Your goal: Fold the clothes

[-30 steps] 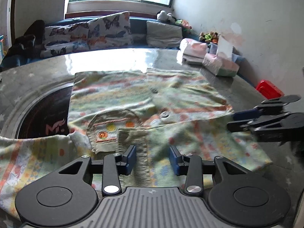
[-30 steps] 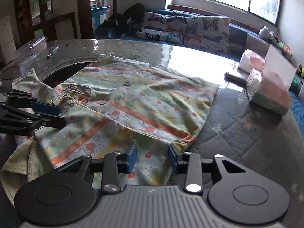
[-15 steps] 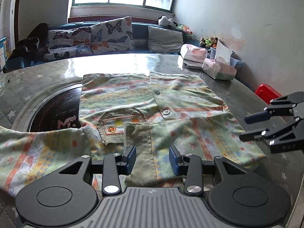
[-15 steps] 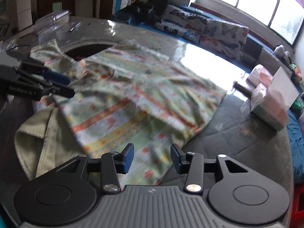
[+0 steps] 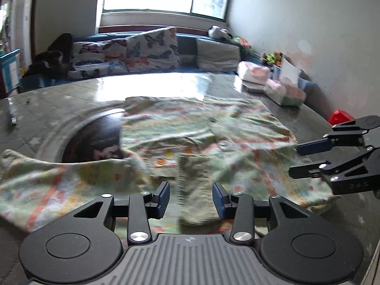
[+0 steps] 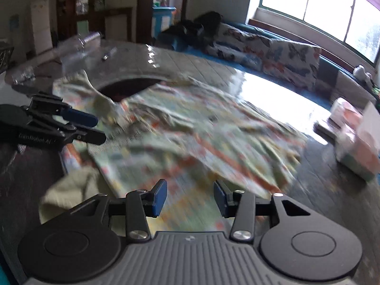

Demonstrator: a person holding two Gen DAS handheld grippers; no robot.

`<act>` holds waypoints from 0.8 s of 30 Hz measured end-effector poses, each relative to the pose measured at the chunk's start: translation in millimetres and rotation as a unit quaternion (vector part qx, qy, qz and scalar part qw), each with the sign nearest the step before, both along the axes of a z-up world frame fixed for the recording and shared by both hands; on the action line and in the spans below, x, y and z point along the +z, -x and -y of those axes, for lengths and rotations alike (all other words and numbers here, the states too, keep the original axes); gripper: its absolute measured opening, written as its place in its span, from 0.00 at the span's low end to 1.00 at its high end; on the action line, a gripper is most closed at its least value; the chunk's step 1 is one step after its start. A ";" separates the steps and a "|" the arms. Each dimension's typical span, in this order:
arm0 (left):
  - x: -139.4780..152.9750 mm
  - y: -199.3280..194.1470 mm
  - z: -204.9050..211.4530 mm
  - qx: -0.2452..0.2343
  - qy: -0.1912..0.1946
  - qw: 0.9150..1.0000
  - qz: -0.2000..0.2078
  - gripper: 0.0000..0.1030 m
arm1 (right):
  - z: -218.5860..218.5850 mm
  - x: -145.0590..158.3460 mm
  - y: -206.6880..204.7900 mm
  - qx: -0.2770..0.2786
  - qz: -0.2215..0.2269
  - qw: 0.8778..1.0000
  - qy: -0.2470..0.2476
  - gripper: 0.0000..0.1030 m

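Note:
A pale green child's cardigan (image 5: 213,128) with orange stripes and buttons lies spread on the grey table (image 5: 71,104). One sleeve is folded across its front, with the ribbed cuff (image 5: 194,190) nearest me. The other sleeve (image 5: 47,185) stretches out to the left. My left gripper (image 5: 191,197) hovers over that cuff; its jaws are opening and grip nothing. It also shows at the left of the right wrist view as the left gripper (image 6: 99,129). My right gripper (image 6: 190,197) stands open above the cardigan (image 6: 201,137), holding nothing, and appears as the right gripper (image 5: 294,161) beside the garment's right edge.
A dark round inset (image 5: 95,137) sits in the table under the cardigan's left side. Tissue packs (image 5: 285,92) stand at the far right of the table. A sofa with butterfly cushions (image 5: 147,49) runs behind, and a red object (image 5: 340,116) lies past the table's right edge.
Both grippers have drawn back from the cardigan and risen a little, so more of the room shows. The right wrist view has tilted. The cardigan lies as before.

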State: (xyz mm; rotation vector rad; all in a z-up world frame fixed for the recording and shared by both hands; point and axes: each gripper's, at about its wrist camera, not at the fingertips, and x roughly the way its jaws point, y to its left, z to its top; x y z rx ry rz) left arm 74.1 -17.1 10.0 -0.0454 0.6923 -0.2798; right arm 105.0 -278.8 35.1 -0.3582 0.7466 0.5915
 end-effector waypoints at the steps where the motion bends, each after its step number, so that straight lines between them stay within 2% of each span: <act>1: 1.7 1.1 -5.8 0.010 0.000 1.000 0.002 0.45 | -4.8 -1.2 -2.7 0.003 0.000 1.000 -0.003 0.43; 8: 6.5 7.4 -61.8 0.100 0.002 0.995 0.003 0.48 | -43.0 -13.6 -19.3 0.025 0.005 0.999 -0.037 0.39; 11: 3.8 10.4 -90.4 0.144 0.000 0.990 -0.001 0.48 | -51.4 -25.7 -25.0 0.030 -0.009 0.999 -0.036 0.34; 13: 2.8 12.8 -109.3 0.173 -0.002 0.985 -0.002 0.48 | -55.1 -32.5 -25.0 0.033 -0.008 0.999 -0.029 0.34; 16: 2.0 15.8 -136.4 0.218 -0.005 0.976 -0.001 0.48 | -55.3 -31.2 -21.8 0.034 0.001 0.999 -0.031 0.34; 22: -1.2 10.9 -180.9 0.308 -0.017 0.951 -0.001 0.48 | -52.1 -33.5 -22.3 0.026 -0.005 0.999 -0.041 0.35; 24: -3.8 7.3 -192.0 0.330 -0.016 0.944 -0.004 0.48 | -51.0 -31.8 -22.5 0.023 -0.004 0.999 -0.047 0.38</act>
